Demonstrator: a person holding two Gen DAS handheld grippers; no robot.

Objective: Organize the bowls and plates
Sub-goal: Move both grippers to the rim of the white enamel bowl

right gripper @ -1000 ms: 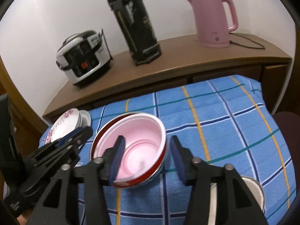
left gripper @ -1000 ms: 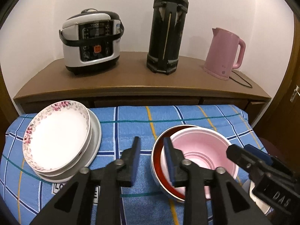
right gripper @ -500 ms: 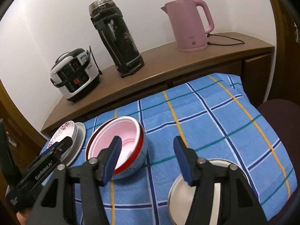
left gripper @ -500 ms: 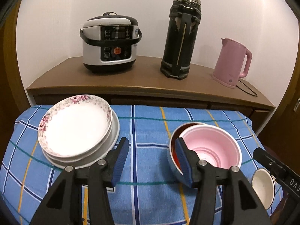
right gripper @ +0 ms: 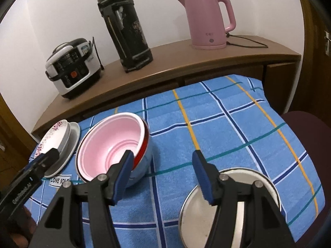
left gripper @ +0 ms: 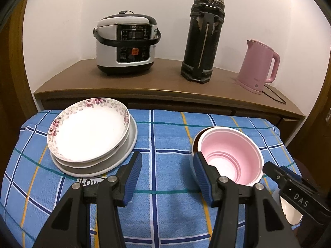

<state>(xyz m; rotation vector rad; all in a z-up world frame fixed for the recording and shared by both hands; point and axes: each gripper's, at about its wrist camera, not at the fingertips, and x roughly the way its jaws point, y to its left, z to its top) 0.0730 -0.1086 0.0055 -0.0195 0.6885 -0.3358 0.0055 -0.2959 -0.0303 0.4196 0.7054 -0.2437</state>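
A stack of white plates, the top one with a pink floral rim [left gripper: 86,130], sits on the blue checked tablecloth [left gripper: 165,128] at the left. A pink bowl [left gripper: 229,157] is nested in a red-rimmed white bowl [right gripper: 142,157] at mid-table; it also shows in the right wrist view [right gripper: 111,144]. A metal-rimmed white bowl [right gripper: 246,177] lies near the front right. My left gripper [left gripper: 166,175] is open and empty between the plates and the bowls. My right gripper [right gripper: 161,174] is open and empty, hovering between the nested bowls and the metal-rimmed bowl.
A wooden sideboard [left gripper: 165,86] behind the table carries a rice cooker [left gripper: 126,43], a tall black thermos [left gripper: 204,37] and a pink kettle [left gripper: 258,66] with its cord. A dark red chair seat [right gripper: 306,124] stands at the table's right side.
Both grippers have pulled back from the nested bowls and opened wider. The pink bowl now rests in the red-rimmed bowl, free of both grippers.
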